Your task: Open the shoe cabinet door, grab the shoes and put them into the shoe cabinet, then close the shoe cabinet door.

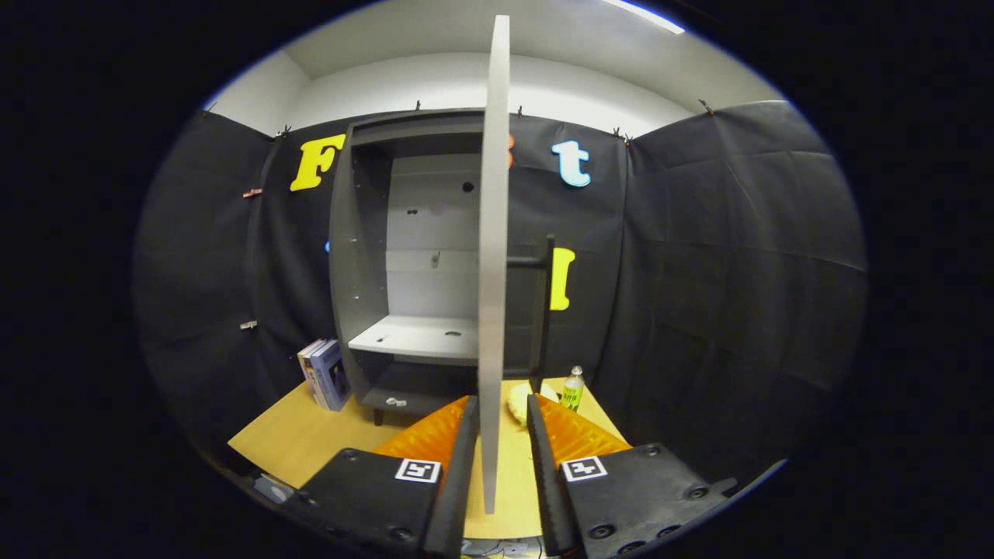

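Observation:
The grey shoe cabinet (359, 256) stands open on a wooden board, with a pale shelf (411, 338) inside and a small white item (396, 401) on its bottom level. Its door (495, 233) is swung out and seen edge-on, a tall pale slab running down between my fingers. My gripper (502, 400) straddles the door's lower edge. The left finger (464, 442) lies against the door, while a narrow gap separates the right finger (540, 442) from it. Just beyond the right fingertip, a pale yellow shoe-like thing (519, 404) lies on the board, partly hidden by the door.
A stack of books (324, 374) leans against the cabinet's left side. A small green-labelled bottle (572, 388) stands on the board (299, 436) right of the yellow thing. A dark post (545, 310) rises behind the door. Black cloth walls close in all around.

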Motion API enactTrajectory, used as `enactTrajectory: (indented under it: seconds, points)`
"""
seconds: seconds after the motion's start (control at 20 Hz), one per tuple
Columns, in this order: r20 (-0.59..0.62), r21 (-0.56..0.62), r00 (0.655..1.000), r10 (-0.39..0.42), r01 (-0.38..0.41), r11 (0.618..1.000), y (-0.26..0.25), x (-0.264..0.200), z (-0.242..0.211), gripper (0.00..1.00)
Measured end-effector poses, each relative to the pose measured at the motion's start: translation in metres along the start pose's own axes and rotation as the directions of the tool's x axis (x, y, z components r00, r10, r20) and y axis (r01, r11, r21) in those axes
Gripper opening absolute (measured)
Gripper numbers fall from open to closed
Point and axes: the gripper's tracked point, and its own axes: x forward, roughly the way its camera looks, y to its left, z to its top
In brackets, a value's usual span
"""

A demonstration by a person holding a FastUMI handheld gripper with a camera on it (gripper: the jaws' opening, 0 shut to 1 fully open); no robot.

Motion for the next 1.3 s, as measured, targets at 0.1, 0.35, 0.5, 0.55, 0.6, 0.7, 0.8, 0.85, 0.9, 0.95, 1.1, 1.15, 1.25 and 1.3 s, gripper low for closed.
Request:
enactTrajectory:
  seconds: [0.1,0.35,0.5,0.55,0.6,0.7,0.8,0.85,0.9,0.95,1.1,1.15,1.25,1.3]
  points:
    - [-0.046,0.024,0.998,0.049,-0.048,0.999,0.024,-0.007,-0.023,0.51]
    - [-0.199,0.103,0.968,0.156,-0.138,0.985,0.09,0.002,-0.09,0.88]
    - [-0.31,0.137,0.925,0.219,-0.185,0.973,0.125,0.015,-0.142,0.98]
    - [-0.347,0.149,0.906,0.243,-0.203,0.968,0.134,0.014,-0.162,0.99]
    - [-0.38,0.159,0.888,0.26,-0.214,0.964,0.143,0.017,-0.179,0.99]
    - [-0.443,0.182,0.847,0.293,-0.235,0.955,0.165,0.023,-0.206,0.99]
    - [-0.489,0.191,0.814,0.314,-0.251,0.949,0.186,0.033,-0.235,0.99]
    - [-0.511,0.192,0.798,0.32,-0.256,0.947,0.193,0.037,-0.25,0.99]
    - [-0.531,0.195,0.782,0.325,-0.26,0.946,0.2,0.044,-0.265,0.99]
    - [-0.548,0.201,0.768,0.332,-0.264,0.943,0.209,0.05,-0.281,0.99]
    - [-0.588,0.206,0.739,0.329,-0.257,0.944,0.224,0.07,-0.321,0.99]
    - [-0.598,0.206,0.733,0.324,-0.25,0.946,0.227,0.078,-0.335,0.99]
    - [-0.618,0.201,0.723,0.309,-0.234,0.951,0.234,0.095,-0.359,0.98]
    - [-0.626,0.199,0.718,0.303,-0.229,0.953,0.237,0.103,-0.371,0.98]
